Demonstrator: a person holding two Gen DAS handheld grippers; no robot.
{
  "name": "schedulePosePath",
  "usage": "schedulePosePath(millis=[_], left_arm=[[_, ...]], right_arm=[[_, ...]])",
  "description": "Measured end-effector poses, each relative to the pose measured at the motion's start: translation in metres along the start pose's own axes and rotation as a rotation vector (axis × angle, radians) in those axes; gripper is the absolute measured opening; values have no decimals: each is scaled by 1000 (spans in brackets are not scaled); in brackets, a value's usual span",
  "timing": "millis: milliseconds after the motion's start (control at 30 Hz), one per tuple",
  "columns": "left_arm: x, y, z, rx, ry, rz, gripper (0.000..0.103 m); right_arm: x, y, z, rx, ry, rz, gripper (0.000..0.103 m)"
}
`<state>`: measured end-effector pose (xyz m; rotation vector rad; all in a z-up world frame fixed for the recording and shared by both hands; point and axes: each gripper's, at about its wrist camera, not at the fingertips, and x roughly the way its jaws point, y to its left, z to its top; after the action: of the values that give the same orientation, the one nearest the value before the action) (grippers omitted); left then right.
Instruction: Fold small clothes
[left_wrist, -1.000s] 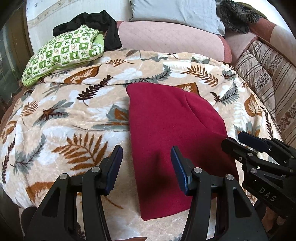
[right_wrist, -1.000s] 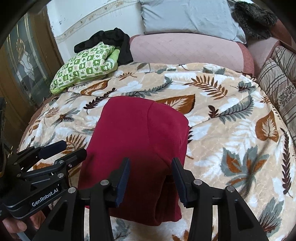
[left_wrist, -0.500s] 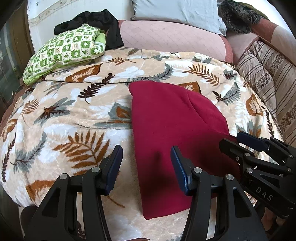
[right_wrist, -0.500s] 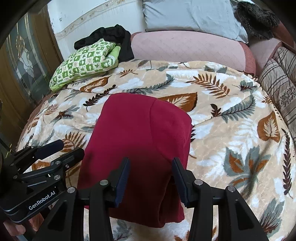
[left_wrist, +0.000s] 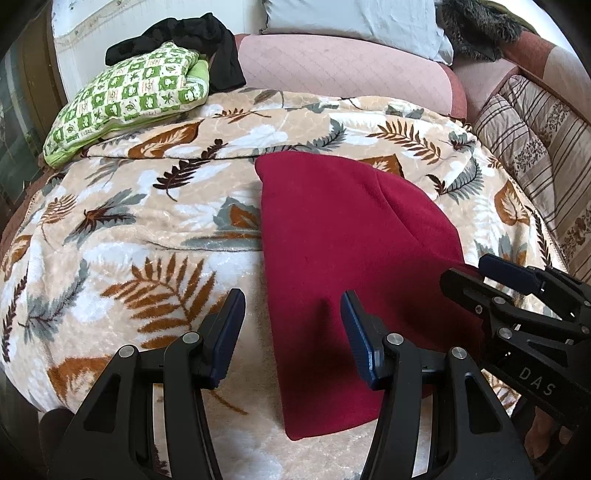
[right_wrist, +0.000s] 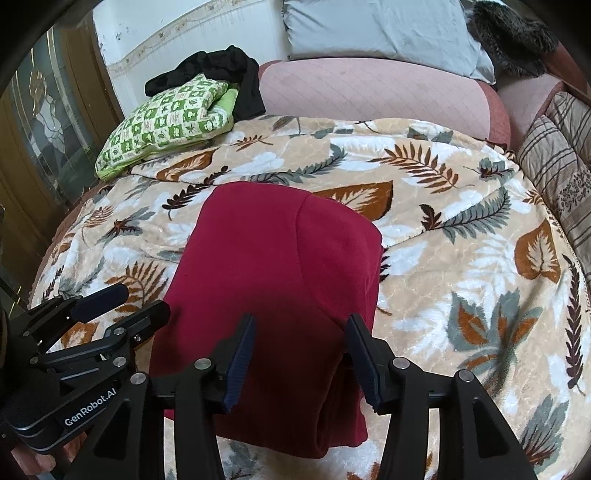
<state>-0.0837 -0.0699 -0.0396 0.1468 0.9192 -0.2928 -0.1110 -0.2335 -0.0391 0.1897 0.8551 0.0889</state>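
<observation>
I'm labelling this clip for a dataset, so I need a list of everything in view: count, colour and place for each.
red garment: 1, dark red, folded, middle of blanket
blanket: 1, beige with leaf print, covering the bed
green pillow: 1, green and white check, far left corner
black clothing: 1 heap, black, behind green pillow
grey pillow: 1, pale grey, far centre
striped cushion: 1, brown stripes, right edge
left gripper: 1, black, open, over garment's left edge
right gripper: 1, black, open, over garment's near end
</observation>
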Motion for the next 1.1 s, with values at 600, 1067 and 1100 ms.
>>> schedulePosePath(millis=[600,1067,1100], left_arm=[[12,4,6,-2,14,0,53],[13,4,10,-2,-11,2,53],[11,4,9,-5,-18,-4,53]], right_arm=[[11,-4,6,14,22,-14,55],[13,2,11,14,17,-5,55],[13,3,11,15,17,-4,55]])
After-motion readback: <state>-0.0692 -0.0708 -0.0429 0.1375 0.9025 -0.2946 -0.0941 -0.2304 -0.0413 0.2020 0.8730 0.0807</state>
